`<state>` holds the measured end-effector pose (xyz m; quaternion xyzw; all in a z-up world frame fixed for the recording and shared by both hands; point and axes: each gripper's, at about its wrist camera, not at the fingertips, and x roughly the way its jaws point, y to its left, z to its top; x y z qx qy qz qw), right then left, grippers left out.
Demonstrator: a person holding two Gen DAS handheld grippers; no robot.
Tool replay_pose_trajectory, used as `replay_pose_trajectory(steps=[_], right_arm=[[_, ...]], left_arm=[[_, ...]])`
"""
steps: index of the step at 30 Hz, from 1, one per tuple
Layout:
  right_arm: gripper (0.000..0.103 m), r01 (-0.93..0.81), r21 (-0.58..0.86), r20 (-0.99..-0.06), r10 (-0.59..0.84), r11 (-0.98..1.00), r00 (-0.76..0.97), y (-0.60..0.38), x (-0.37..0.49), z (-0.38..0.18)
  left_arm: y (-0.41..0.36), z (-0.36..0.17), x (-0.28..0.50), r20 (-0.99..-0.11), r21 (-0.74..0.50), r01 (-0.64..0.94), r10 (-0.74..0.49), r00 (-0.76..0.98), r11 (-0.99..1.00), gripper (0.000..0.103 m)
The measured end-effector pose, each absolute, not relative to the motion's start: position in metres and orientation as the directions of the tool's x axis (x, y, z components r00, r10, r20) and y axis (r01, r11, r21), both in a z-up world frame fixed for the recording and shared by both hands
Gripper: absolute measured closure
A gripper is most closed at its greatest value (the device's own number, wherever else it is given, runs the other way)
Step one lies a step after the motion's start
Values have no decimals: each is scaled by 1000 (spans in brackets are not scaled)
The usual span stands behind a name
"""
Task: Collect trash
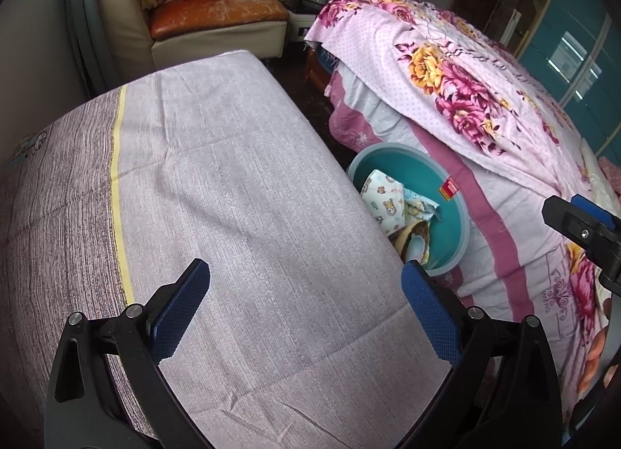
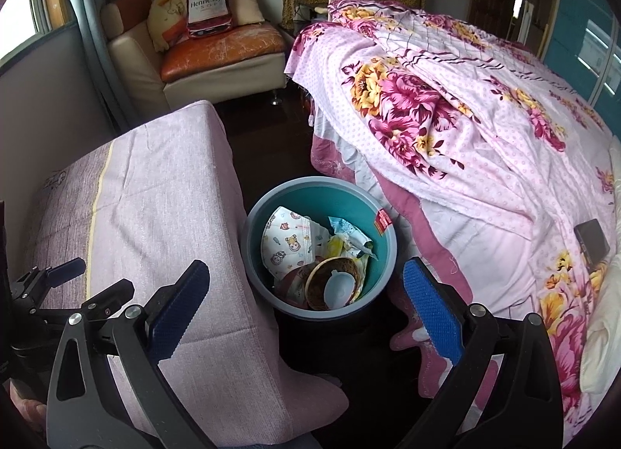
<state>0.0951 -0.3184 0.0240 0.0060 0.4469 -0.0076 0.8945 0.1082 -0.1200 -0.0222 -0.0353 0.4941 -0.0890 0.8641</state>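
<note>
The bed (image 2: 446, 130) under its floral quilt fills the right; the cloth-covered worktop (image 1: 233, 185) on the left looks bare of litter, its woven lilac cover smooth with a yellow stripe; between them on the floor stands the round teal plastic trash bin (image 2: 382, 255), already holding a crumpled printed face mask (image 2: 287, 243), wrappers and a shallow brown paper bowl (image 2: 333, 282). Both the left gripper (image 1: 304, 309) and the right gripper (image 2: 304, 309) have jaws spread wide and hold nothing. The collecting seems nearly done; a sensible next step is to scan bed and floor; the soft quilt could get pinched if anything is picked from it.
</note>
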Motion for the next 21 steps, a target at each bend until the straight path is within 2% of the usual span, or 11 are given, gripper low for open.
replay_pose_trajectory(steps=[13,21], right_arm=[[7,23,29,-810,10,999,587,-323,105,13],[7,32,43,-816,16,999,578,-329,109,5]], left_arm=[[-125,-32,114,-853,-152,124,-194,484,980,4],[-128,-33,116,-849,-104,113,-148,507,988,4]])
